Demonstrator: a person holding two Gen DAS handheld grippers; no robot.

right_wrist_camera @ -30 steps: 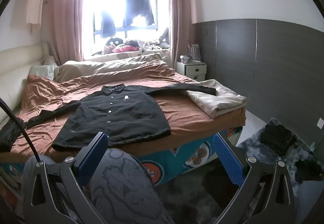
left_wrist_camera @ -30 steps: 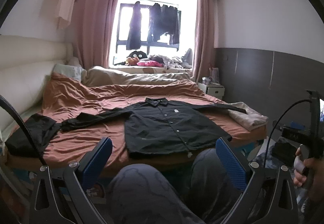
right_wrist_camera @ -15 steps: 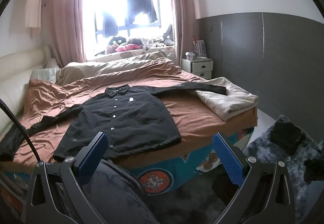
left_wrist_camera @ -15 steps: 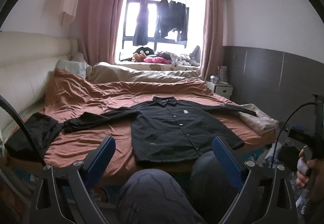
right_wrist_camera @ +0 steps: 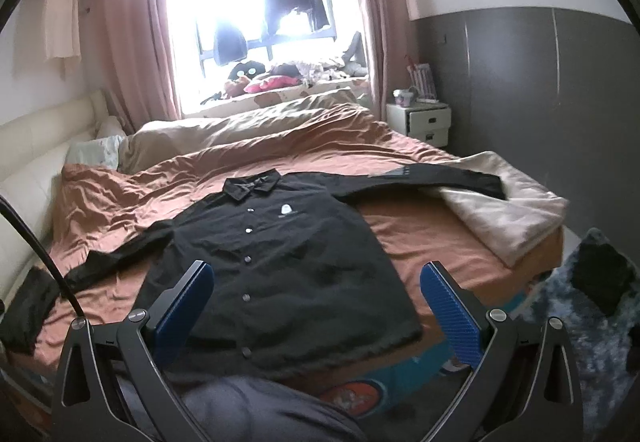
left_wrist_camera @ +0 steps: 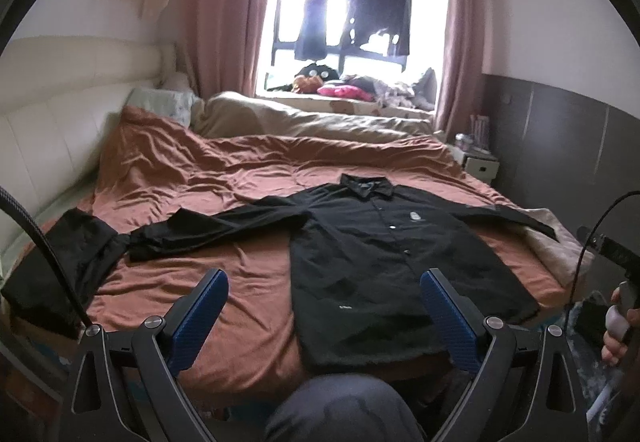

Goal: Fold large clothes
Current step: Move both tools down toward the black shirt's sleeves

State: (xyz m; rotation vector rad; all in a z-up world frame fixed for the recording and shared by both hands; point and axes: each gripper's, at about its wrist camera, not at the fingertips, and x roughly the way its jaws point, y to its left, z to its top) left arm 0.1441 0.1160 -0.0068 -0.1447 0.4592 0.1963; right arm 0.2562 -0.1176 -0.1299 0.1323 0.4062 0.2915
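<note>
A large black button-up shirt (left_wrist_camera: 384,266) lies flat, face up, on the rust-brown bedspread (left_wrist_camera: 208,178), collar toward the window and both sleeves spread out. It also shows in the right wrist view (right_wrist_camera: 280,266). My left gripper (left_wrist_camera: 324,302) is open and empty, held above the near edge of the bed over the shirt's hem. My right gripper (right_wrist_camera: 316,294) is open and empty, likewise held short of the hem. The right sleeve (right_wrist_camera: 432,180) rests on a beige blanket (right_wrist_camera: 512,214).
Another dark garment (left_wrist_camera: 60,274) lies at the bed's left edge. A cream headboard (left_wrist_camera: 52,122) runs along the left. A white nightstand (right_wrist_camera: 424,120) stands by the grey wall. Dark clothes (right_wrist_camera: 600,278) lie on a shaggy rug at right. My knee (left_wrist_camera: 340,406) is below.
Both grippers have moved forward and up toward the bed, so the shirt looks larger and closer. Both stay open. The shirt has not moved.
</note>
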